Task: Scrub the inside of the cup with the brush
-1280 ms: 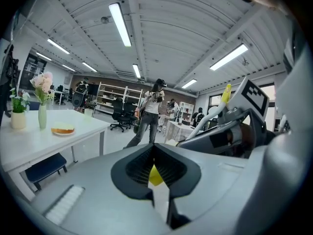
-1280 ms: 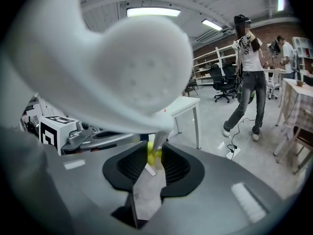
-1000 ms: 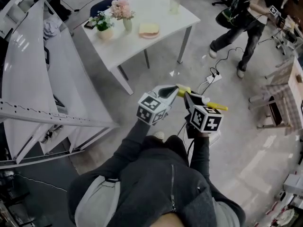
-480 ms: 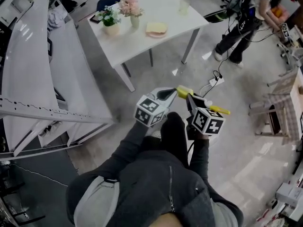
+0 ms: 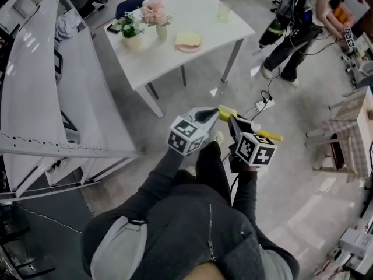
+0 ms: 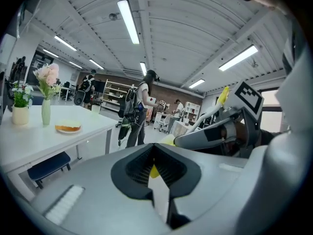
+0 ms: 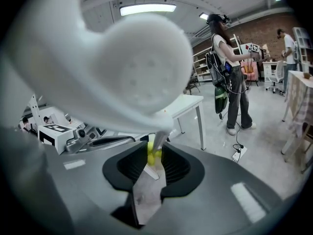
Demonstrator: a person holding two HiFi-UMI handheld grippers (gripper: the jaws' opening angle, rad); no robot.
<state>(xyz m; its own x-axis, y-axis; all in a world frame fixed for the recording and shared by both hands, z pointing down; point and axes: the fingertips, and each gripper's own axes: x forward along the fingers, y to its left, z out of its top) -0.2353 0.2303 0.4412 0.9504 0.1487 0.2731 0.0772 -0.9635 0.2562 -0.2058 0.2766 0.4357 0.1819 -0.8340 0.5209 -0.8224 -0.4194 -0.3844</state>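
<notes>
Bright ceiling strip lights [image 6: 128,21] glare off the glossy floor [image 5: 315,209]; fisheye edges bend and darken; the close brush [image 7: 132,67] blurs.

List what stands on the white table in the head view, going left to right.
potted plant → vase of pink flowers → plate → cup

The wearer's dark trouser leg [image 5: 207,169] swings forward, and its pale shoe [image 5: 217,137], earlier tucked back under the left gripper [image 5: 216,114], now lands between that and the right gripper [image 5: 232,120]. Across the room, the standing person [image 5: 298,31] draws a wide stance narrower and straightens up. The white table [image 5: 169,60] sits slightly further right in the head view.
</notes>
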